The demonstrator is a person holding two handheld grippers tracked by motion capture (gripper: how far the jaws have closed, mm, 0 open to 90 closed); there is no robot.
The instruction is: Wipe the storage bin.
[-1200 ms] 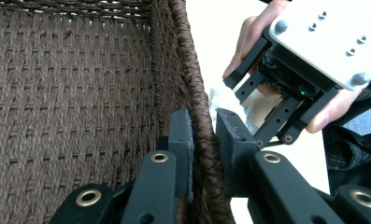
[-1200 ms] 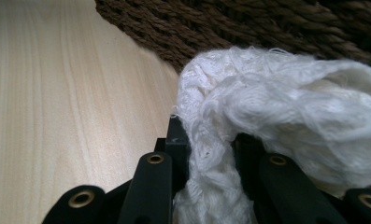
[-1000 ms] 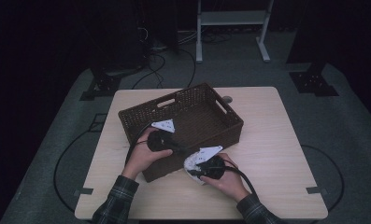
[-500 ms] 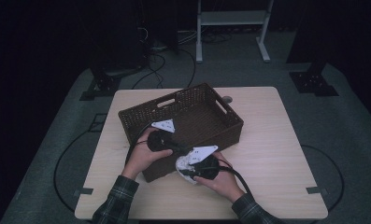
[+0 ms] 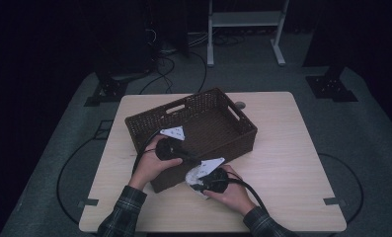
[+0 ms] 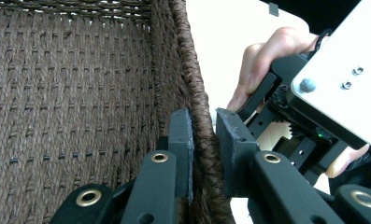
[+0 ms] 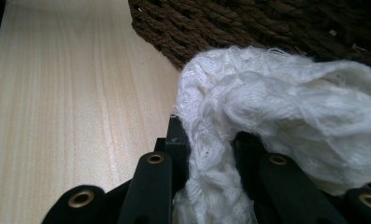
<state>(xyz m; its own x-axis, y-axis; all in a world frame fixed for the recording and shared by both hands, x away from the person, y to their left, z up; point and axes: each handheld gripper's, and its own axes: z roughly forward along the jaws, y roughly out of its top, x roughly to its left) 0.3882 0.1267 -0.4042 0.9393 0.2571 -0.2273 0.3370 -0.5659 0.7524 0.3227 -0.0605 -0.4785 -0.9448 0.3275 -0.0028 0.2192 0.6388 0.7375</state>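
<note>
The left gripper (image 6: 203, 140) is clamped on the near wall of the brown woven basket (image 5: 233, 118), one jaw inside and one outside with the braided rim pinched between them, and the likely reason is to pin the basket in place on the wooden table (image 5: 292, 163) while the other hand works. The right gripper (image 7: 211, 154) has its jaws closed on a bunched white cloth (image 7: 267, 102), a fold of it squeezed between them and the rest spilling loosely up and to one side. In the high view the cloth (image 5: 196, 178) sits just outside the basket, against its near wall and low to the table, so it looks ready to be lifted over the rim and dropped inside, a step not yet done. The basket's interior, as far as the left gripper view shows, holds nothing. The person's left hand (image 5: 151, 165) reaches forward over the near corner of the basket, wrist fairly straight, with the gripper angled down onto the rim. The right hand (image 5: 233, 190) lies beside it, just short of the basket, palm wrapped round the gripper body, which points toward the basket wall at a shallow angle. The two grippers are close together at that wall.
</note>
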